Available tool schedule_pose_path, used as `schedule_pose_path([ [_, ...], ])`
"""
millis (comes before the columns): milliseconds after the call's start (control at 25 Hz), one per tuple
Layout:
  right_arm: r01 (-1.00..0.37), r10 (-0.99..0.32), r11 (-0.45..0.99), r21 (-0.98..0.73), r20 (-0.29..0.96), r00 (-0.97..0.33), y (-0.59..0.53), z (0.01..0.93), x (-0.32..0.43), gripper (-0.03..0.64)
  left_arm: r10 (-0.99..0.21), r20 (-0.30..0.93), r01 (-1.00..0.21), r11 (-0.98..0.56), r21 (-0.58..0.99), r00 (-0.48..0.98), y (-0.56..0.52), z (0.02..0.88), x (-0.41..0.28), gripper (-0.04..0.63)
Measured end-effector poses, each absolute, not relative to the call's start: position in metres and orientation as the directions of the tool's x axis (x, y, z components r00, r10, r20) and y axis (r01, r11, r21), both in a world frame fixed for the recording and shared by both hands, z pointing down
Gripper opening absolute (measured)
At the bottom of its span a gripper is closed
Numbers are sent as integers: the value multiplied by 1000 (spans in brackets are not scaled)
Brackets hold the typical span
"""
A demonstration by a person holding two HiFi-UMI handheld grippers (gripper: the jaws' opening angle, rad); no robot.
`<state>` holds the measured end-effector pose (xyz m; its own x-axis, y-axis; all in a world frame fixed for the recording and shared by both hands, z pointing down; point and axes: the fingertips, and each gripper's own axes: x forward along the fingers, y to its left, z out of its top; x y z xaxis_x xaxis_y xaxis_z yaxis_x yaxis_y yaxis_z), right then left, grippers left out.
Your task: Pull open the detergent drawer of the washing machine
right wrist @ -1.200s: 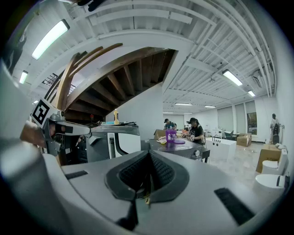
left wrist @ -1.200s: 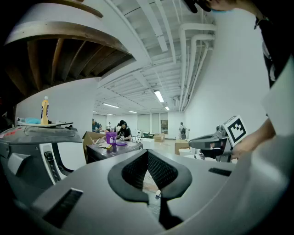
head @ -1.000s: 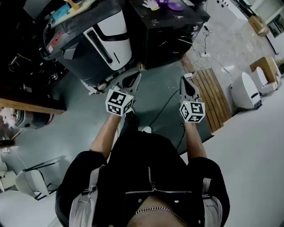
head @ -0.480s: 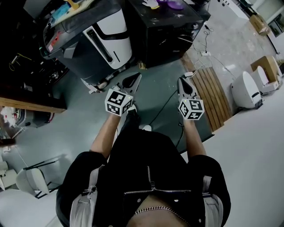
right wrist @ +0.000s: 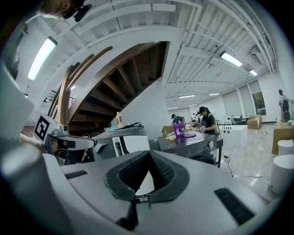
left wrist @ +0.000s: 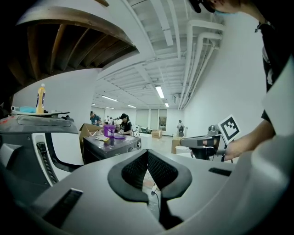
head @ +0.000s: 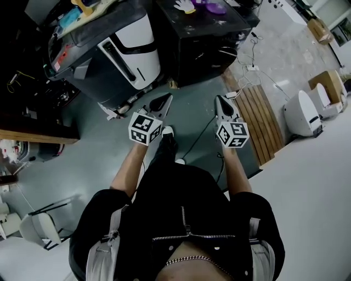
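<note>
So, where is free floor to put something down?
Bare floor lies left of the left gripper, before the grey appliance. Between it and the right gripper a cable crosses. The wooden slats at right are bare. The washing machine's top is crowded.

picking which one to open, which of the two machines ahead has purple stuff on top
The black washing machine, right of the two in the head view: purple containers sit on its lid. The grey-and-white machine carries a yellow bottle.

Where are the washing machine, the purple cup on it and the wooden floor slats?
washing machine [right wrist: 190, 145]: right gripper view, dark front panel.
purple cup [right wrist: 179, 130]: right gripper view, its side.
wooden floor slats [head: 262, 123]: head view, middle slat.
</note>
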<state>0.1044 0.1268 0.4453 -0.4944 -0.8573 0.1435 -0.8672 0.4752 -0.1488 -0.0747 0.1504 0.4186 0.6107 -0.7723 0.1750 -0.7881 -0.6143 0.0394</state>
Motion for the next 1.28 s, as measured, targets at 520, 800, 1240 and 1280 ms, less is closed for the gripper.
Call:
schedule_pose_path([
  [520,-880,-862,448,-157,184,-472,11,441,96,6,-734,191,-752,-657,41,652,28,421,-70,20],
  [800,-888,-869,424,-176,198,-454,-56,439,82,8,-712,187,-730,-683,43,677,-46,419,-83,20],
  [1240,-883,-889,400,-247,132,-439,-126,434,71,-3,-667,188,-685,-727,51,721,-124,423,-84,20],
  [1280,-886,-892,398,-237,127,-434,-131,434,71,-3,-664,190,-683,-729,54,723,-129,425,-82,20],
])
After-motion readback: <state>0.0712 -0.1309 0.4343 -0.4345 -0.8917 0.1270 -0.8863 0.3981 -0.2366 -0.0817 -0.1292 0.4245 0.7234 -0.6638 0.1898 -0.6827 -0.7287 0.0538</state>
